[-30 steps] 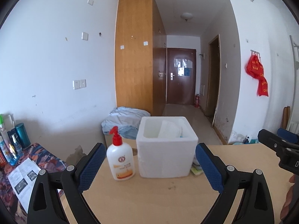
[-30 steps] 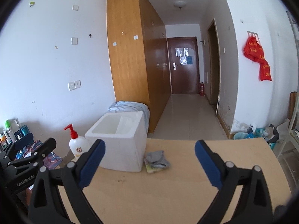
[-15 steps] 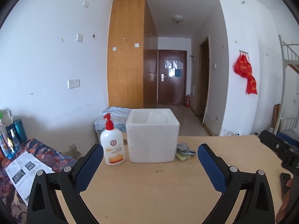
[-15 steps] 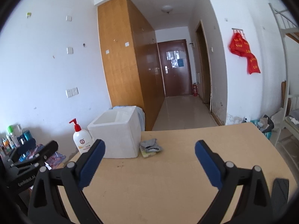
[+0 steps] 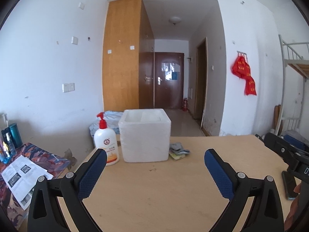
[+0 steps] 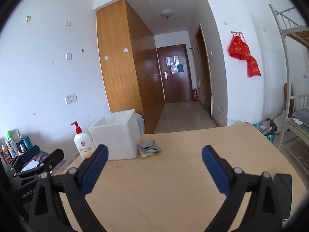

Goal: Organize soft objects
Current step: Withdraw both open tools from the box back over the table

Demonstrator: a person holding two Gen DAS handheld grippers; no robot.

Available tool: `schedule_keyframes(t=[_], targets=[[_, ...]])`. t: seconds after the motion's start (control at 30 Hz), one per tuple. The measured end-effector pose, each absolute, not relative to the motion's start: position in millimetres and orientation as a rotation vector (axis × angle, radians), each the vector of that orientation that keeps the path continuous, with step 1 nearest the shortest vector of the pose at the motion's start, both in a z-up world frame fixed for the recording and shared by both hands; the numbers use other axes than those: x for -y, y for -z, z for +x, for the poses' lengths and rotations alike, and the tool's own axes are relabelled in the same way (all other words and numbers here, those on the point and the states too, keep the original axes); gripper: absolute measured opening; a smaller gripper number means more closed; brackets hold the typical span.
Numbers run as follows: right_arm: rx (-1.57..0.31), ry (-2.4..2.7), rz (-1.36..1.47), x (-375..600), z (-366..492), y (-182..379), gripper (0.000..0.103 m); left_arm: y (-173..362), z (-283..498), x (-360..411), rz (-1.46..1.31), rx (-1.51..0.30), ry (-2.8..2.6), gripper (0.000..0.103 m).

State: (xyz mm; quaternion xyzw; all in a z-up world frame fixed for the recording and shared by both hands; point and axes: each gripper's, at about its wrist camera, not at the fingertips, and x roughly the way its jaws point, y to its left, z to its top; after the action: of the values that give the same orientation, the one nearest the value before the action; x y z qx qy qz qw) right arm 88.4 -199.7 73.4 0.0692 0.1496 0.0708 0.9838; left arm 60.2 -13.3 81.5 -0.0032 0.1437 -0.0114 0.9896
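A white foam box (image 5: 144, 136) (image 6: 116, 136) stands open-topped at the far left of the wooden table (image 5: 173, 189) (image 6: 183, 174). Against its right side lies a small pile of soft cloths, grey on top of yellow-green (image 5: 178, 151) (image 6: 149, 148). My left gripper (image 5: 154, 161) is open, well back from the box, nothing between its blue pads. My right gripper (image 6: 154, 157) is open too and empty, also far short of the cloths. What is inside the box is hidden from here.
A white pump bottle with a red top (image 5: 106, 143) (image 6: 83, 142) stands left of the box. A dark phone (image 5: 288, 183) (image 6: 283, 185) lies near the table's right edge. A patterned side surface with papers and bottles (image 5: 25, 166) sits lower left. A bed frame (image 6: 295, 116) is at right.
Both grippers have pulled back from the box, which now looks smaller and farther. Both stay open and empty. The cloth pile has not moved.
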Motion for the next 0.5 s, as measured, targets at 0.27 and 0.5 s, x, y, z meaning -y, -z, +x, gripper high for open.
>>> schedule_keyframes(t=[0.27,0.5], targets=[[-0.334,-0.132,0.13,204,100,-64,0.099,-69,77,28,0.026,-0.335,0.061,0.101],[-0.375,-0.131,0.111,205,122,-61,0.099,-58,104,35,0.028,-0.391,0.081,0.101]])
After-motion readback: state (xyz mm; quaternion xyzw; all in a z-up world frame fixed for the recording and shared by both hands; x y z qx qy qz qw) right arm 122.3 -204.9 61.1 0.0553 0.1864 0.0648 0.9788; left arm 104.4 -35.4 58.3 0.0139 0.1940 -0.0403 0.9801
